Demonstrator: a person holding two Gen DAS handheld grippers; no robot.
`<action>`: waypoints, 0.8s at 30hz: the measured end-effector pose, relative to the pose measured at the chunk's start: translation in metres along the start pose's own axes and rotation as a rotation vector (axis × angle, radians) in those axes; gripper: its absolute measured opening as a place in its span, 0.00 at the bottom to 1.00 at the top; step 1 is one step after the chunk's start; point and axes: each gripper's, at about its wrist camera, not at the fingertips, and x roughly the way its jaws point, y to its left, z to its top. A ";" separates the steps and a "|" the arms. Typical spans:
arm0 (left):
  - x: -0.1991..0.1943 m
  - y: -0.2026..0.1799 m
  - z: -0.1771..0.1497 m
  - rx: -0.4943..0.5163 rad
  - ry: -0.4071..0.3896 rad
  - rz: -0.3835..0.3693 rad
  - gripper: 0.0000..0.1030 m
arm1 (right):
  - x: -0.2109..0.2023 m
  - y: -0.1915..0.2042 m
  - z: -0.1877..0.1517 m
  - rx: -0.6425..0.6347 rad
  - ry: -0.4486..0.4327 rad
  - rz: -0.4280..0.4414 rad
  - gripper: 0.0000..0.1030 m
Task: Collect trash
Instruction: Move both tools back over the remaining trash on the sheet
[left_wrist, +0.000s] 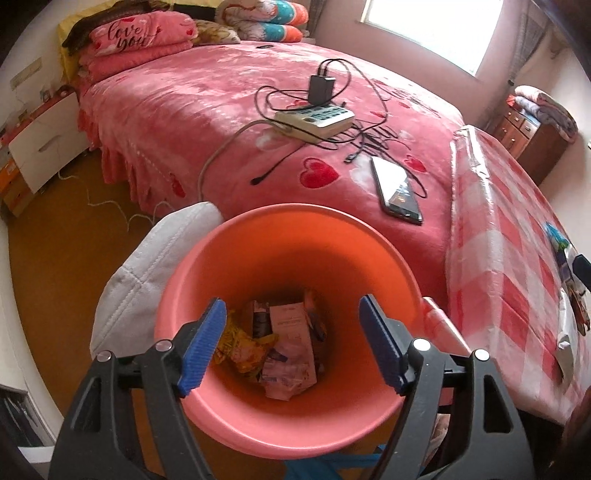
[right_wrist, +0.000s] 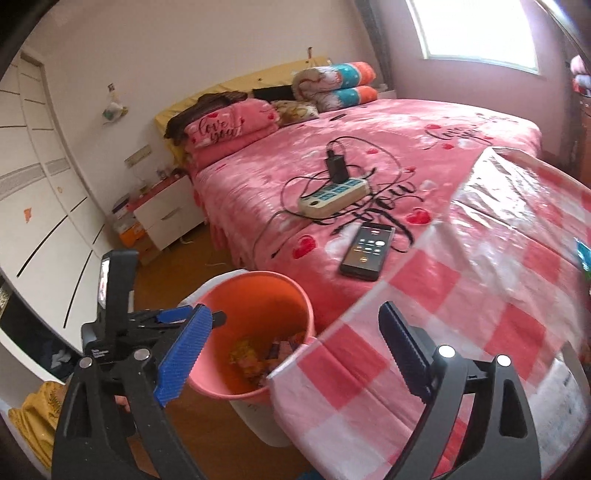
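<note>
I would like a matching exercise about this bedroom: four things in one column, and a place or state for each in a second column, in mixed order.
Things:
1. phone
2. power strip
3. pink bin
4. left hand-held gripper

Places or states:
A. open, above the bin
B. holds wrappers and paper at its bottom
C. lying on the bed, screen lit
D. on the bed, with a black charger plugged in

Pairs: 1-C, 2-D, 3-B, 4-A

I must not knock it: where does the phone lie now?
The phone lies face up on the pink bed, between the power strip and the checked table.
</note>
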 end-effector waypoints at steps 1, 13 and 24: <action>-0.002 -0.004 0.000 0.007 -0.005 -0.009 0.73 | -0.002 -0.003 -0.002 0.007 -0.002 -0.006 0.88; -0.019 -0.054 -0.001 0.121 -0.044 -0.087 0.73 | -0.031 -0.028 -0.016 0.035 -0.053 -0.075 0.88; -0.032 -0.107 -0.005 0.221 -0.050 -0.167 0.73 | -0.076 -0.059 -0.025 0.094 -0.149 -0.157 0.88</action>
